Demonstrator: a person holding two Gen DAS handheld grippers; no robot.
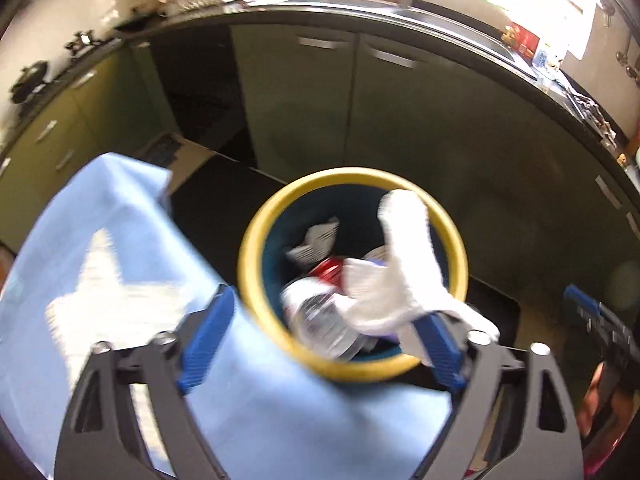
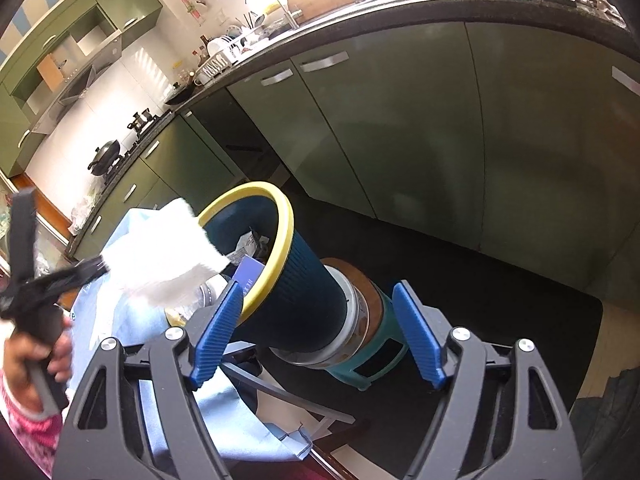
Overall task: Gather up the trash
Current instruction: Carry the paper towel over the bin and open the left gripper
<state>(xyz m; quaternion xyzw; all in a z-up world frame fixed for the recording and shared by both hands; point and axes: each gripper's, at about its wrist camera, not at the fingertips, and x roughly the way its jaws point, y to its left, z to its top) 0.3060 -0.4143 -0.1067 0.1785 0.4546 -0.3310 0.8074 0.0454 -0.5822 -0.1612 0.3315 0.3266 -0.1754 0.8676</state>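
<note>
**Left wrist view: tissue at the rim of the bin**

Left wrist view shows the left gripper (image 1: 320, 344) with its jaws spread wide, poised over the bin (image 1: 256, 264), a dark blue container with a yellow rim. A crumpled white tissue (image 1: 396, 272) drapes from the right-hand finger (image 1: 438, 350) across the bin's mouth; it looks snagged on that pad rather than pinched, though blur makes this uncertain. Inside the bin lie a clear plastic bottle (image 1: 316, 316), something red and other scraps. Blue cloth (image 1: 120, 240) covers the surface beside the bin.

Right wrist view shows the right gripper (image 2: 320, 332) with jaws standing apart around the bin's wall without clearly pressing it, the bin (image 2: 308, 292) tilted toward the cloth (image 2: 224, 420) and propped on a teal stool (image 2: 384, 344). The tissue (image 2: 160, 256) hangs at the rim, partly outside the opening.

To finish the drop well, the left gripper probably needs a small shake or a wipe of the pad against the inner wall, so the tissue falls inside and not onto the cloth. The right gripper should hold the tilted bin steady; a knock could roll it off the stool.
</note>
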